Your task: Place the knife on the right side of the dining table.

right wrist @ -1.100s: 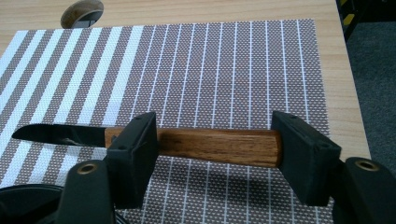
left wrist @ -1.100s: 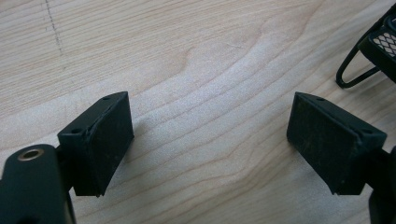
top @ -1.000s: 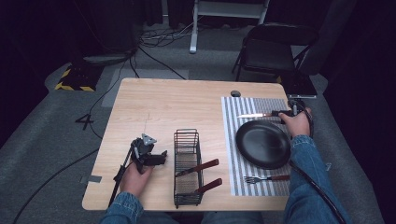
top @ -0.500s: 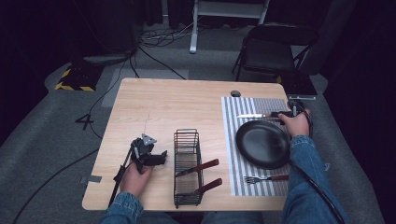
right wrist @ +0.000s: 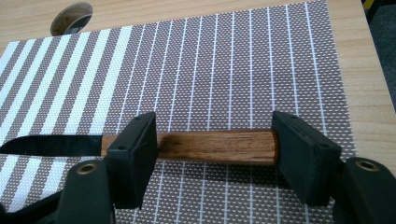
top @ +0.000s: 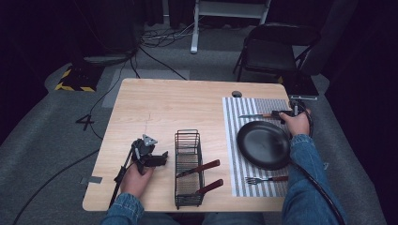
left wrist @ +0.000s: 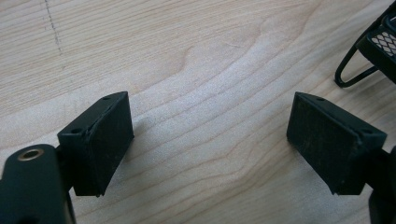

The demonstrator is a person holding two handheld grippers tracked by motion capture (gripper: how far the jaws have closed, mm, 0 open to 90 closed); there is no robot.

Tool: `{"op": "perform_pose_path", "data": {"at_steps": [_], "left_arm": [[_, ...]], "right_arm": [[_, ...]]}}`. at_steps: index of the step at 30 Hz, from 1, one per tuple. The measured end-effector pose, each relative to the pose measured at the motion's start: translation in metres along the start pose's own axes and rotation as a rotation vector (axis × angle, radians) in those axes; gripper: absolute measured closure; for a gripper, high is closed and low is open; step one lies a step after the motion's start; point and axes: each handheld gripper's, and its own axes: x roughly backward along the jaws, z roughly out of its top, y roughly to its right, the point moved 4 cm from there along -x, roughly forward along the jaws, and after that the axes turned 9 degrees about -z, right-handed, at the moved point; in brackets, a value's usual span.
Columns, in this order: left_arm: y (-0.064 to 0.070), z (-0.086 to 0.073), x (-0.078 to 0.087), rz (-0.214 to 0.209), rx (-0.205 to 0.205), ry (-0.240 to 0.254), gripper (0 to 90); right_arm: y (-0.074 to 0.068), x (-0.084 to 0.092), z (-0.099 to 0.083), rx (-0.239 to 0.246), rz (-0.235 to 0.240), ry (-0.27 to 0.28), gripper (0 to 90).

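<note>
A knife with a wooden handle (right wrist: 215, 146) and dark blade (right wrist: 46, 143) lies on the striped placemat (right wrist: 224, 60), behind the black plate (top: 263, 144). My right gripper (right wrist: 215, 139) is open, its jaws standing at either end of the handle just above the mat. In the high view the right gripper (top: 284, 116) sits at the knife (top: 256, 116) near the mat's far right. My left gripper (left wrist: 210, 140) is open over bare wood, nothing between its pads; the high view has the left gripper (top: 161, 157) left of the wire rack (top: 187, 140).
The wire rack holds two utensils with reddish handles (top: 202, 167). A fork (top: 263, 179) lies on the placemat (top: 233, 140) in front of the plate. A round cable hole (top: 237, 93) is at the table's far side. A folding chair (top: 277, 47) stands beyond the table.
</note>
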Motion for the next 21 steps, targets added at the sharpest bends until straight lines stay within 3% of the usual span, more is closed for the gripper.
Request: {"op": "perform_pose_path", "data": {"at_steps": [16,21], "left_arm": [[0.0002,0.0,0.0,0.0,0.001,0.0,14.8],[0.0001,0.0,0.0,0.0,0.001,0.0,14.8]], "right_arm": [[0.0017,0.0005,0.0016,0.024,-0.039,0.012,38.1],[0.0003,0.0084,0.0064,0.038,-0.048,0.036,38.3]]}}
